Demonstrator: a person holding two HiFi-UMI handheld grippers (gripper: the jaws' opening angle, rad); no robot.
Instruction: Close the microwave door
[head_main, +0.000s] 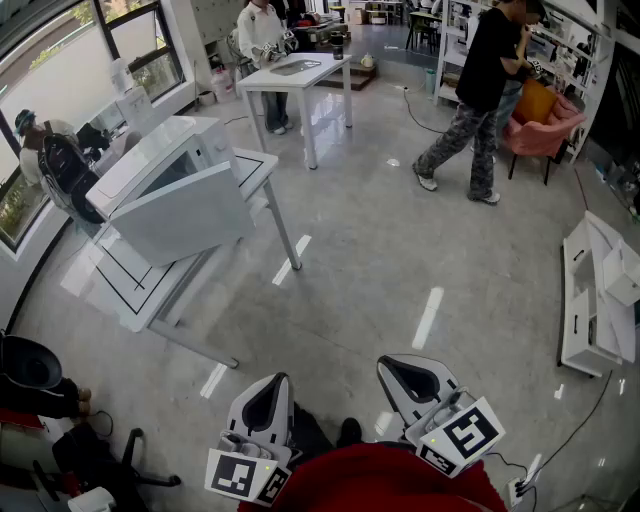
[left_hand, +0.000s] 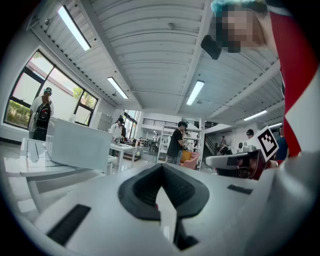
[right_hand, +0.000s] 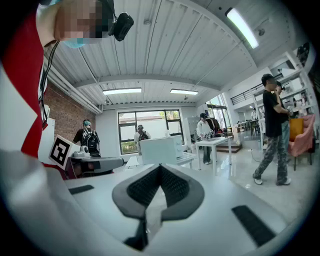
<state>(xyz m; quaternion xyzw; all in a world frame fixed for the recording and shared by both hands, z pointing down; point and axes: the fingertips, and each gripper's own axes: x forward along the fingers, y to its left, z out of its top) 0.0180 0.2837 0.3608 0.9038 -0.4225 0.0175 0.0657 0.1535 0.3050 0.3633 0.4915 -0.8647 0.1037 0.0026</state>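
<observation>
Low in the head view, the left gripper (head_main: 264, 402) and the right gripper (head_main: 412, 380) sit side by side above a red top (head_main: 380, 485). Each has its jaws closed on nothing, the dark pads meeting in both gripper views. A black chair (head_main: 28, 364) stands at the near left, and a white cabinet (head_main: 598, 300) lies on the glossy grey floor (head_main: 400, 250) at the right.

Across a stretch of that floor, well apart from both grippers, is a white desk (head_main: 115, 285) marked with black lines. On it sits the white microwave (head_main: 150, 160), at the upper left of the head view. Its door (head_main: 185, 212) stands swung open, a plain white panel angled out from the front.

Beside the desk, at the window, a person with a backpack (head_main: 55, 160) stands. Farther back, a 2nd white desk (head_main: 300, 72) has a person in white (head_main: 262, 30) at it. To the right, a person in a black top and patterned trousers (head_main: 480, 90) stands near a pink armchair (head_main: 545, 128).
</observation>
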